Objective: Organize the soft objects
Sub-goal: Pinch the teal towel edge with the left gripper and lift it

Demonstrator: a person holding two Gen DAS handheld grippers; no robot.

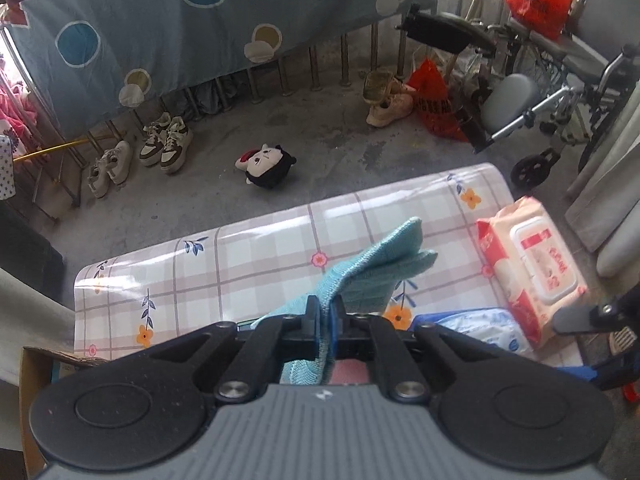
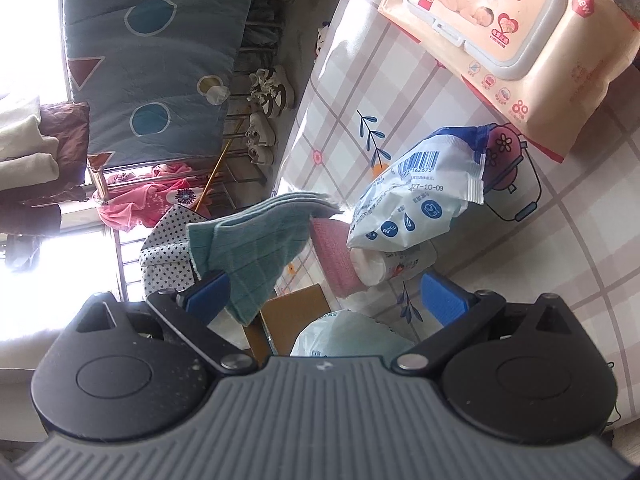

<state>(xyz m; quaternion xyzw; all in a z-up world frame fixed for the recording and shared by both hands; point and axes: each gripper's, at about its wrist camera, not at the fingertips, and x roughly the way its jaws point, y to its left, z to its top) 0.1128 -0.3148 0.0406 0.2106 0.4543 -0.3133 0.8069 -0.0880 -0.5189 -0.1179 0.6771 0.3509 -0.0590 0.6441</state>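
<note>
A: Concrete floor [image 1: 320,136] behind; checked floral desk [image 1: 248,256] as landmark. Log the left gripper [image 1: 326,312].

B: Jaws closed on the teal cloth [image 1: 372,264]. Cloth is lifted clear above the desk, folded end pointing toward the desk's far edge.

A: Right gripper [image 2: 324,292]?

B: Jaws spread wide, gripping nothing. Blue pads [image 2: 442,298] visible.

A: Items on the desk?

B: Pink wipes pack [image 2: 504,36] at the desk's right edge; blue-and-white packet [image 2: 412,200] near it, resting on a red cloth [image 2: 332,256]. Plush toy [image 1: 266,166] on the floor beyond the desk.
</note>
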